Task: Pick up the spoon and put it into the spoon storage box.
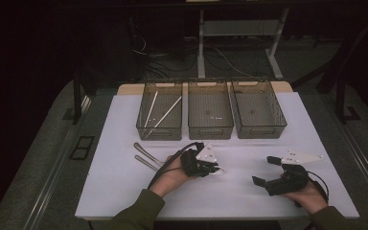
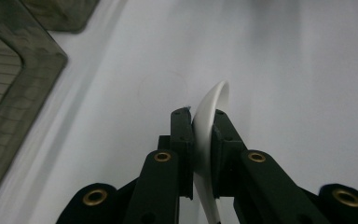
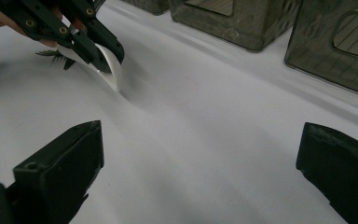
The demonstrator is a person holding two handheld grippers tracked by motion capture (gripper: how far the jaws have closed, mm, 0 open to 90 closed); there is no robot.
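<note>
My left gripper (image 1: 215, 167) (image 2: 200, 116) is shut on a white spoon (image 2: 213, 99), its pads pressing the handle from both sides. The spoon's bowl (image 3: 111, 72) touches the white table just ahead of the jaws. The left gripper (image 3: 108, 58) also appears at the upper left of the right gripper view, still holding the spoon. My right gripper (image 1: 266, 171) (image 3: 200, 140) rests low over the table at the right. Its jaws stand wide apart with nothing between them.
Three dark see-through bins stand in a row at the back: left (image 1: 159, 130), middle (image 1: 210, 132) and right (image 1: 261, 130). White chopsticks (image 1: 165, 112) lie in the left bin. Two metal utensils (image 1: 143, 154) lie on the white table (image 1: 124, 191) left of my left hand.
</note>
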